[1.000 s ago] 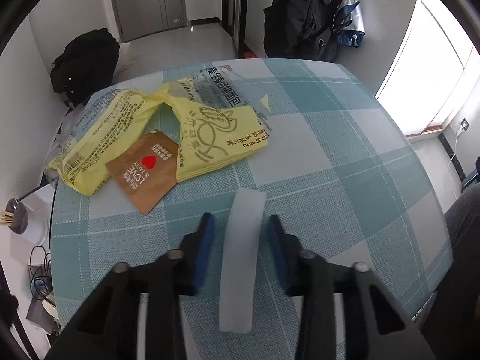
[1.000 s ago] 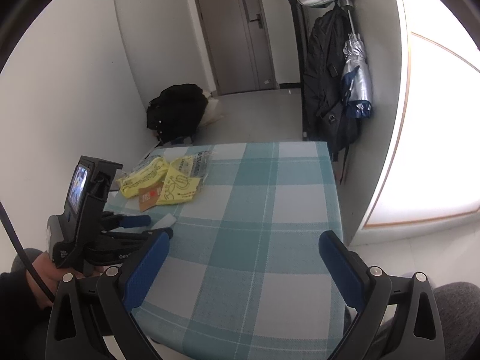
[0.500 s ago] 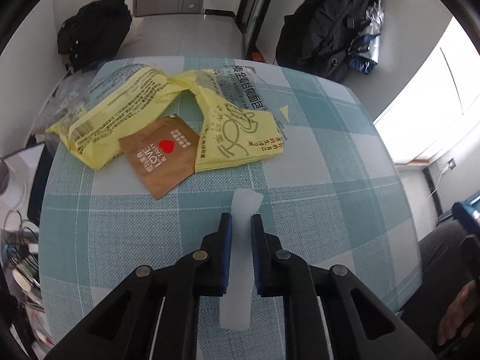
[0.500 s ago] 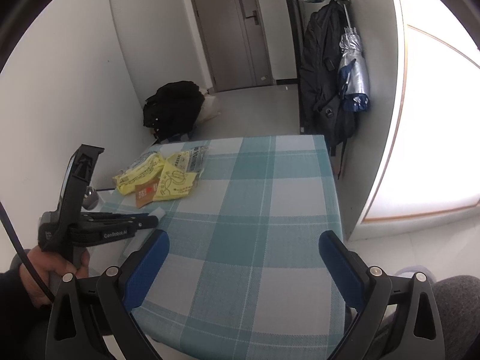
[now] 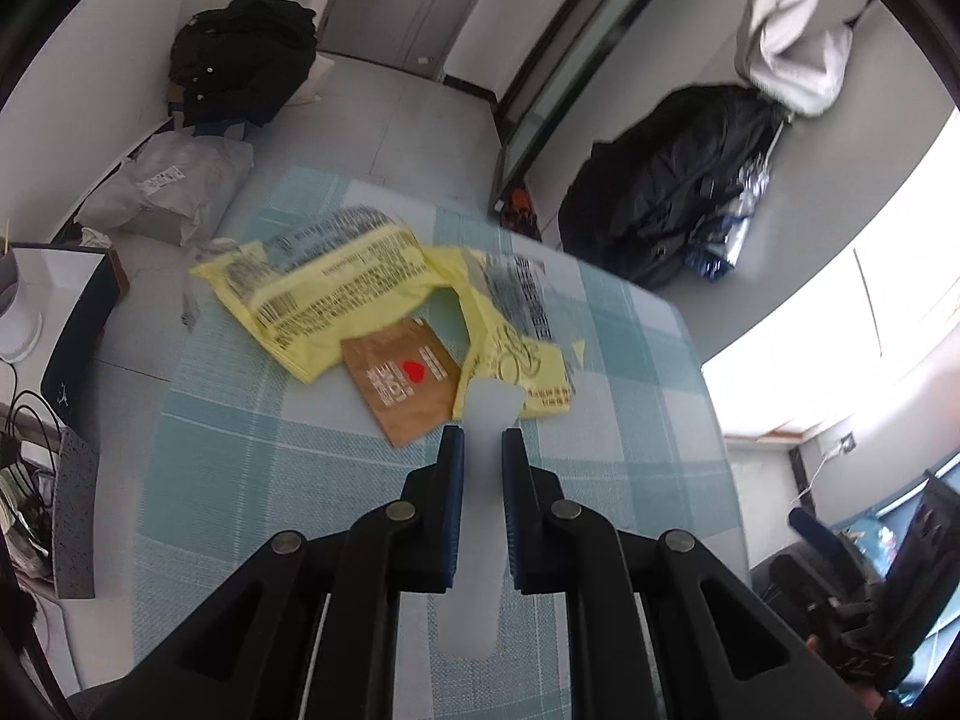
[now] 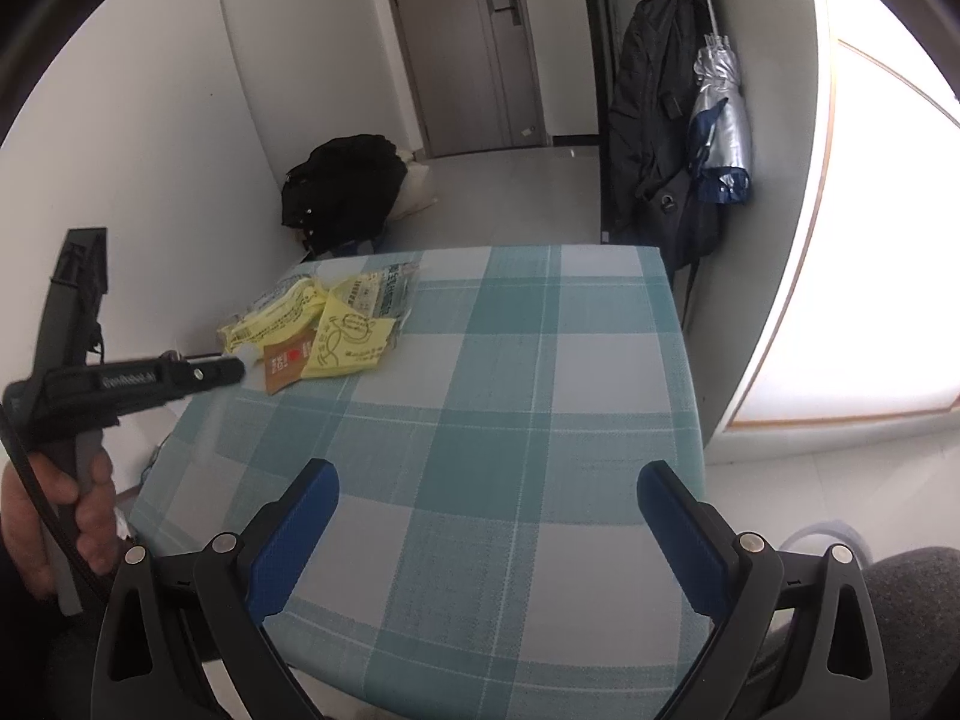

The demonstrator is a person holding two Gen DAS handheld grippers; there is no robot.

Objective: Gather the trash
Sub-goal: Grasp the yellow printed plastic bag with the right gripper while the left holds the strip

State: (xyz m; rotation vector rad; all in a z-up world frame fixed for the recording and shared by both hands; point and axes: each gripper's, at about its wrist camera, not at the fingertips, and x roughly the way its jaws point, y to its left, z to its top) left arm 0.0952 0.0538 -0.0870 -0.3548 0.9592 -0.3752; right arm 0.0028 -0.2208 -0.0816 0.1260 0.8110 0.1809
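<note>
Checked tablecloth [image 5: 630, 420] under tilted left claw [image 5: 480, 450]

"LOVE" with red heart on brown packet [image 5: 407, 383]; "GenRobot.AI" on left gripper [image 6: 231, 369].

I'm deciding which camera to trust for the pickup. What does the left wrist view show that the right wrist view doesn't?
Only the left wrist view shows the left gripper shut on the white strip, which runs between its pads, and a white garment hung above the dark coat.

Only the right wrist view shows the open, empty right gripper low over the near end of the table, and the closed door.

Both show the checked table, the yellow wrappers and the brown packet.
</note>
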